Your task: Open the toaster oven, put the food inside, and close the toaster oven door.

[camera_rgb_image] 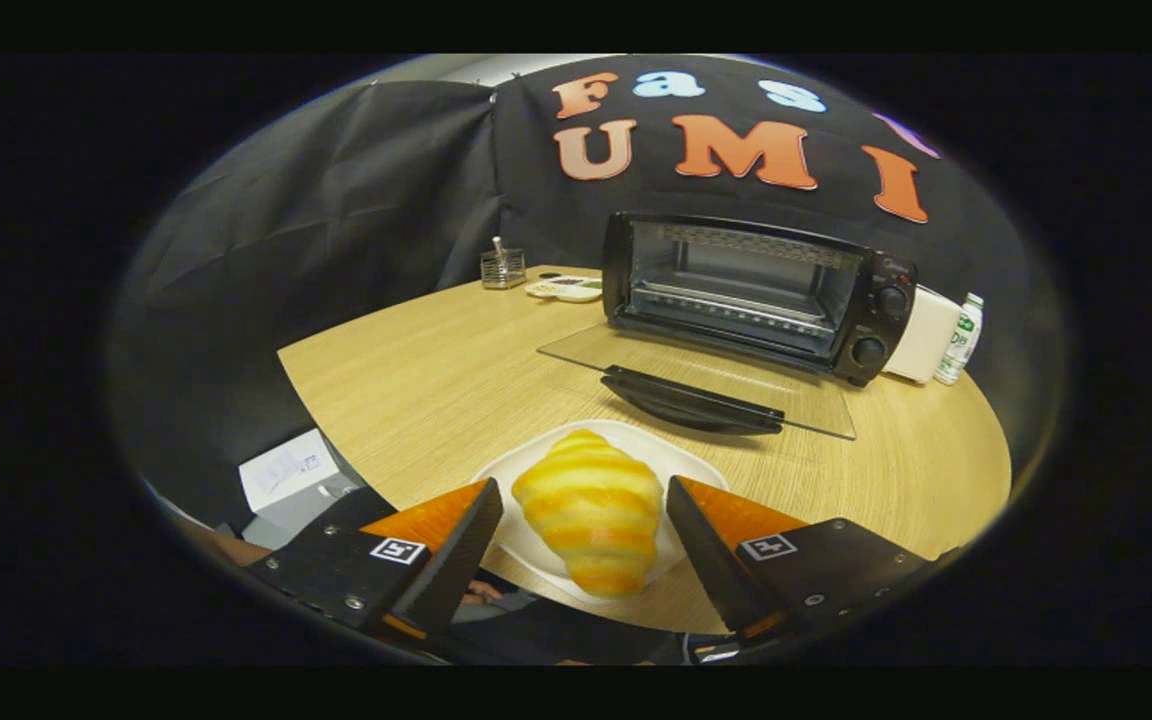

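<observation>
Croissant (591, 508): lower centre of frame, lying on a plate, between the two claw fingers; golden with paler bands, plump, ridged, tapering at both ends, glossy like a moulded model.
Claw (584, 535): wide open, a clear gap on each side of the croissant, neither finger touching it, nothing held; seemingly lined up to close across the croissant's width.
Fingers (456, 545): orange wedges with flat black inner faces, black blocks with square markers and screws behind them, at the bottom of frame.
Plate (696, 468): white, smooth, shallow, near the desk's front edge; probably there to keep the food within easy reach ahead of the oven.
Door (636, 355): already swung down flat over the desk at centre right, clear glass pane with a long black handle along its front edge; opening step looks done.
Oven (871, 310): upper right of frame, beyond the plate, black boxy shell, two round knobs on its right side, wire rack and bare cavity visible inside, ready to receive the food.
Desk (416, 370): pale wood grain, rounded edge.
Bottle (958, 340): right of the oven, clear plastic, green label.
Caddy (503, 268): small metal wire holder at the desk's far edge, upper left of the oven.
Stage: food not yet gripped; loading and shutting the door remain.
</observation>
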`<state>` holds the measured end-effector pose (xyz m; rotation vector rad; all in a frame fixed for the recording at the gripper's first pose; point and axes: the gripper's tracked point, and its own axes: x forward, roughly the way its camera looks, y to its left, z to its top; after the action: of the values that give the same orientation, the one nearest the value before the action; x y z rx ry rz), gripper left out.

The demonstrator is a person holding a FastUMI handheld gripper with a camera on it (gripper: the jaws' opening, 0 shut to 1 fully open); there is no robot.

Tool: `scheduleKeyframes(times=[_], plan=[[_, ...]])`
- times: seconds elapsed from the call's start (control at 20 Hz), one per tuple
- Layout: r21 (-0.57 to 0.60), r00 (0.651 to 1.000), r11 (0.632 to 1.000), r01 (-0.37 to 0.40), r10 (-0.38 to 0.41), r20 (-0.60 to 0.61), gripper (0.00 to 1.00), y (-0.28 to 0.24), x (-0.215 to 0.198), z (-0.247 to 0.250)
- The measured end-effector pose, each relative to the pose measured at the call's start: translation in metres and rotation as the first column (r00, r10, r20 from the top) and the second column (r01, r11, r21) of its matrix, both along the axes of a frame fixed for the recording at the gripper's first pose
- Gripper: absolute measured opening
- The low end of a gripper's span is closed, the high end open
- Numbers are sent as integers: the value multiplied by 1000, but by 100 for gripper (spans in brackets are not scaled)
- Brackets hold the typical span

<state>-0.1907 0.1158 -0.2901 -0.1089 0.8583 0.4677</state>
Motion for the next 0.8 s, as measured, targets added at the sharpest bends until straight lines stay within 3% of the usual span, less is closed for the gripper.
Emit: scheduleKeyframes(times=[0.15, 0.3, 0.55, 0.8], plan=[[-51, 1000, 999, -12, 11, -28, 99, -3, -1, -18], [15, 997, 999, 28, -27, -69, 97, -1, 1, -21], [106, 987, 985, 134, -123, -102, 85, -9, 11, -17], [279, 971, 935, 220, -183, -152, 84, -3, 17, -1]])
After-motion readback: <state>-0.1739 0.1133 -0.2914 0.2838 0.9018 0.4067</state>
